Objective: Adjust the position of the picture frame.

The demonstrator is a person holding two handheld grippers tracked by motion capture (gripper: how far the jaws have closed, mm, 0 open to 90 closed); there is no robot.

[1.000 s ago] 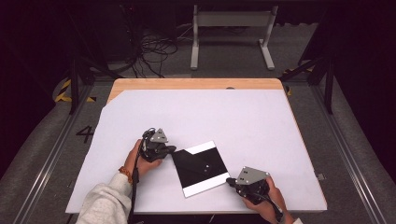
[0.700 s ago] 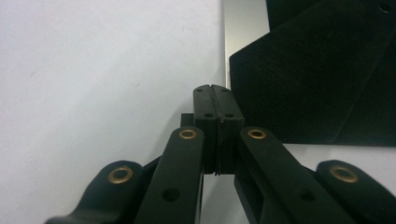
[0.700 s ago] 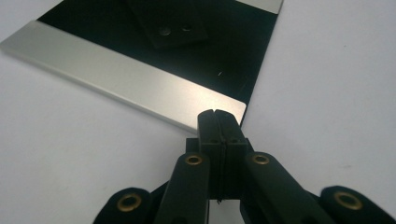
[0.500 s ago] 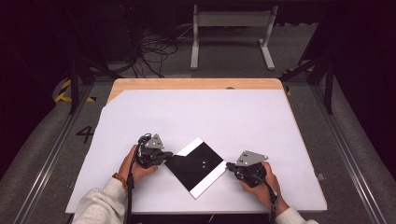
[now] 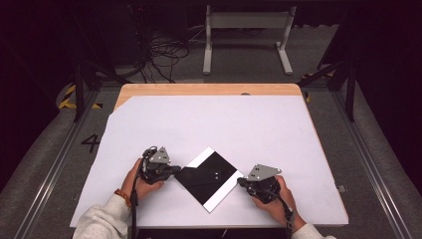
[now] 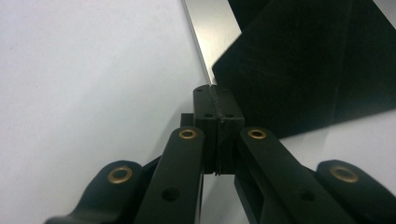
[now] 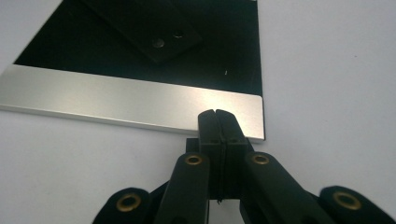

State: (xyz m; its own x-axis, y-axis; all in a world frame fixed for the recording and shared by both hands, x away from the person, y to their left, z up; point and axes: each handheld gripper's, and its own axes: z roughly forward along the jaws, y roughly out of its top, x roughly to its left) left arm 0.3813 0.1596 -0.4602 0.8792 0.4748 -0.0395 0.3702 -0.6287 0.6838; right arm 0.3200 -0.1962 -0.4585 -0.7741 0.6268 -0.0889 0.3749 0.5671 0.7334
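Now each hand-held gripper, left point(image 5: 175, 170) and right point(image 5: 240, 181), is pinched closed on a corner of the black plate point(image 5: 206, 177), low on the worktop point(image 5: 224, 124); it might slip if one lets go

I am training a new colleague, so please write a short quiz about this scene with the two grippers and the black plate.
1. True or false: the jaws of the left gripper are closed together.
2. Which part of the black plate does the right gripper meet? A) a silver strip along one edge B) a round handle C) a red label
3. Fill in: the plate lies flat on the ____ table.

Key:
1. True; they press together at a corner of the plate.
2. A; the closed jaw tips are at the silver strip, near its corner.
3. White.
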